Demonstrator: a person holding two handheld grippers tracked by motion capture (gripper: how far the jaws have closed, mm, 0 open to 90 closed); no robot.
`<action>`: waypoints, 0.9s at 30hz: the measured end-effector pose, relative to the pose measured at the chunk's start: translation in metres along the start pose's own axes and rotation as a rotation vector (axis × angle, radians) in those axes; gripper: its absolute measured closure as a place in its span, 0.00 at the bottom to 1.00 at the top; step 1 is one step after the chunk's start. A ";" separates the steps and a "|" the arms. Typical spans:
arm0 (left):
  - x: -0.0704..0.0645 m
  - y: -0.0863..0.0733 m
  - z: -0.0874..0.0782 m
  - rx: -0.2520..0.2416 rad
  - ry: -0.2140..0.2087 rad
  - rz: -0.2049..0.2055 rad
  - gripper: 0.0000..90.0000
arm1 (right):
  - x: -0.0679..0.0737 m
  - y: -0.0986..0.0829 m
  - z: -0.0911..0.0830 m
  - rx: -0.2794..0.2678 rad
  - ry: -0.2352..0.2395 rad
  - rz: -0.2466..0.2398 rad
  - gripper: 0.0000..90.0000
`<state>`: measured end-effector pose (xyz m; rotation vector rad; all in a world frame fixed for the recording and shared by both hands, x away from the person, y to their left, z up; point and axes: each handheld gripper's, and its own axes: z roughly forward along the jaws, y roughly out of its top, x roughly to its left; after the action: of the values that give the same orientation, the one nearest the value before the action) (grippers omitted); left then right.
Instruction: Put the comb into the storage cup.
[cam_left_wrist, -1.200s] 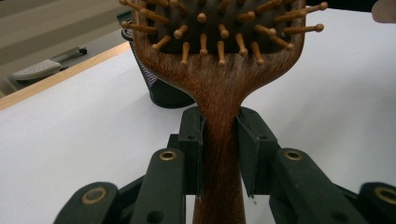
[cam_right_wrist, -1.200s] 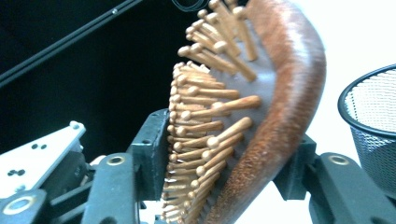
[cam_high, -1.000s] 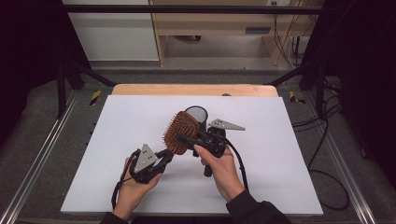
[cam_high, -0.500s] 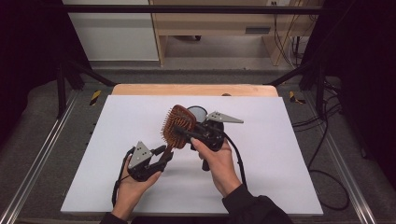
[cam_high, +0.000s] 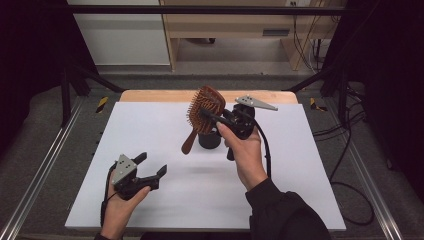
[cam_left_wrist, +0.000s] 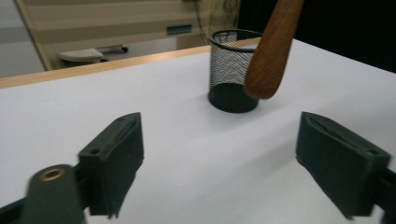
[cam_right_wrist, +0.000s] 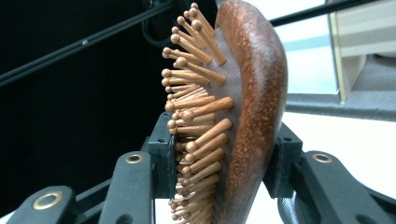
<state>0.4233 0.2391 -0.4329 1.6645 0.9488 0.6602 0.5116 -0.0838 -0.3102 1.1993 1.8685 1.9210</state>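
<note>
A brown wooden hairbrush (cam_high: 204, 110) hangs in the air with its head up and its handle pointing down to the left. My right gripper (cam_high: 212, 116) is shut on the brush head (cam_right_wrist: 233, 112), bristles against one jaw and the smooth back against the other. Just behind the brush stands a black mesh cup (cam_high: 210, 139) on the white table; the handle tip (cam_left_wrist: 271, 51) hovers beside the cup (cam_left_wrist: 232, 70). My left gripper (cam_high: 150, 166) rests low at the front left, open, with nothing between its jaws (cam_left_wrist: 233, 163).
The white tabletop (cam_high: 150, 125) has a wooden strip along its far edge (cam_high: 155, 95). Metal rails run along both sides of the table. A cable (cam_high: 266, 150) trails from the right gripper over the forearm. Cabinets and cables lie beyond the table.
My right gripper lifted the hairbrush up and away toward the cup, tipping the head upward. My left gripper, which was at the brush handle, drew back to the front left and now stands open.
</note>
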 end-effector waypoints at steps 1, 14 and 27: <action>0.002 0.000 -0.001 -0.008 0.011 -0.006 0.11 | 0.000 0.003 0.000 -0.008 -0.002 0.000 0.61; 0.022 -0.002 -0.005 -0.043 0.081 -0.020 0.07 | -0.005 0.056 0.005 -0.038 -0.070 -0.083 0.60; 0.030 -0.004 -0.007 -0.052 0.115 -0.026 0.06 | -0.034 0.063 0.014 -0.014 -0.131 -0.077 0.60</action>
<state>0.4332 0.2687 -0.4354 1.5798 1.0251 0.7630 0.5674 -0.1066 -0.2689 1.1997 1.8047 1.7675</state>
